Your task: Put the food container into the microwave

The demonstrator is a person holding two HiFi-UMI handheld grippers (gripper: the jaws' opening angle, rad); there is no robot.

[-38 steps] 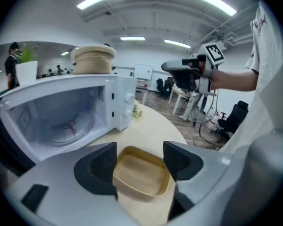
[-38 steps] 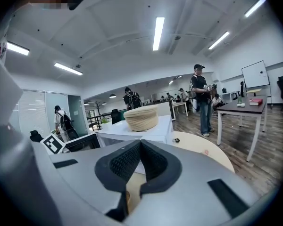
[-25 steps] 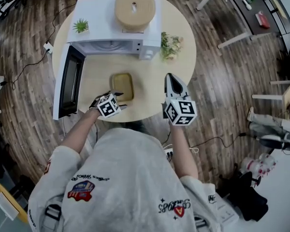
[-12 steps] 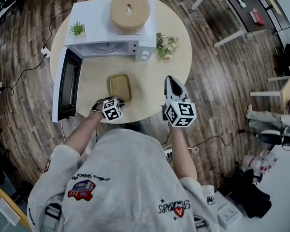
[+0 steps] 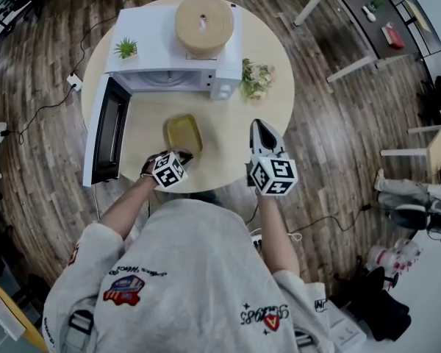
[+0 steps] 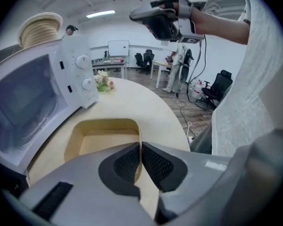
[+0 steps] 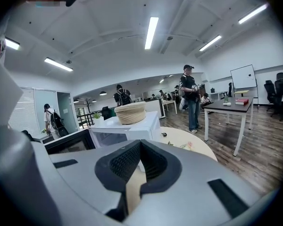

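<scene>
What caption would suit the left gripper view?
Left gripper clamped on the wall of the food container, beside the microwave.

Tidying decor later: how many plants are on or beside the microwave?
2. A small green plant stands on the microwave's top, near its door-hinge corner; a flower bunch stands on the table by its control panel. Others could hide behind it.

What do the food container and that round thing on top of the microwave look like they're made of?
Food container: probably plastic, olive-yellow, smooth and matt; its walls are thin and evenly moulded with rounded corners. Round thing on the microwave: looks like coiled straw or rope, tan, with ribbed rings down its side; which fibre, I cannot tell.
</scene>
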